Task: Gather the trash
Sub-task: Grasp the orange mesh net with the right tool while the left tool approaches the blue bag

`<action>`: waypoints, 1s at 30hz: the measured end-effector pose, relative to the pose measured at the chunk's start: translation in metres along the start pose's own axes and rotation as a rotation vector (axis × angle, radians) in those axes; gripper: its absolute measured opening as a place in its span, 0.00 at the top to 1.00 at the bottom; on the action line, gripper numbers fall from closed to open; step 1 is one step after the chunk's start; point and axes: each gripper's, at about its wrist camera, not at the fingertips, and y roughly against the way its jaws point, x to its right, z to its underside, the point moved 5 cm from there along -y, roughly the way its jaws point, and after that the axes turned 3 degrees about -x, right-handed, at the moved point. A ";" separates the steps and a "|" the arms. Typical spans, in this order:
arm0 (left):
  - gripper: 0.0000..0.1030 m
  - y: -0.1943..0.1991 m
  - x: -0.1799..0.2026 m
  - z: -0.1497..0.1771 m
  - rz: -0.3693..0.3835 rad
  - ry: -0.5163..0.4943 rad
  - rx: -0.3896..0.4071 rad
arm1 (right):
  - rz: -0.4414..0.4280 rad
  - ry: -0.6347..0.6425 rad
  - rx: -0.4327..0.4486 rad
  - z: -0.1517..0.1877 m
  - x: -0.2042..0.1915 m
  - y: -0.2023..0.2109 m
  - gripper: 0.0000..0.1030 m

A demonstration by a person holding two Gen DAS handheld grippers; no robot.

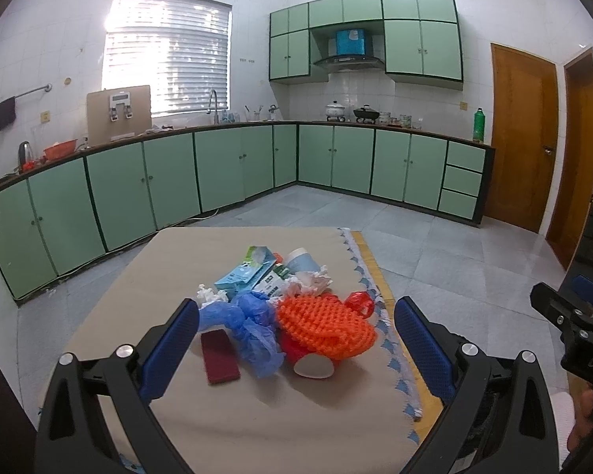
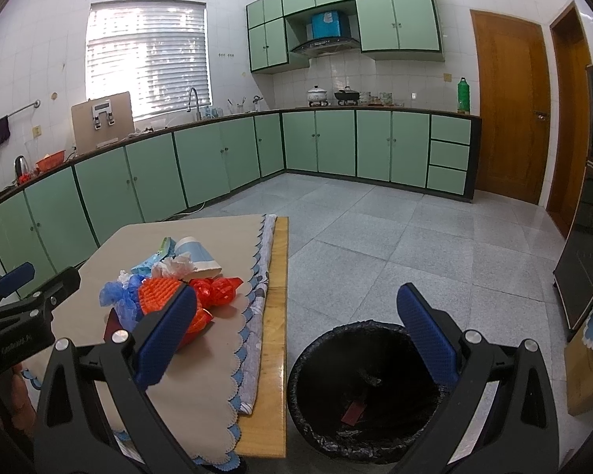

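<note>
Surface [image 1: 201,252] with a beige cloth carries the trash pile [image 1: 284,308] mid-way across, toward its right edge. Bin [image 2: 316,359], black-lined, sits on the floor just beside that edge, a dark red piece already inside. Left gripper [image 1: 296,339] faces the pile dead ahead, jaws wide apart, holding nothing; blue bags, orange mesh pad [image 1: 328,328] and dark red pad [image 1: 219,359] lie between its fingers' lines. Red pad's long axis runs roughly along the approach. Right gripper [image 2: 296,339] is wide apart, empty, over the bin, pile off to its left. Left looks nearer. Open floor right of the bin; clear cloth before the pile.
</note>
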 end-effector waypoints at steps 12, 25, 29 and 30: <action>0.06 -0.050 -0.078 0.018 -0.170 0.047 -0.060 | -0.072 0.050 -0.022 0.003 -0.039 -0.052 0.05; 0.11 -0.086 -0.116 0.041 -0.232 0.054 -0.122 | -0.247 0.120 -0.144 0.021 -0.113 -0.123 0.20; 0.11 -0.092 -0.123 0.049 -0.228 0.071 -0.142 | -0.278 0.137 -0.181 0.029 -0.124 -0.132 0.19; 0.11 -0.095 -0.124 0.051 -0.224 0.075 -0.150 | -0.279 0.142 -0.188 0.031 -0.125 -0.133 0.16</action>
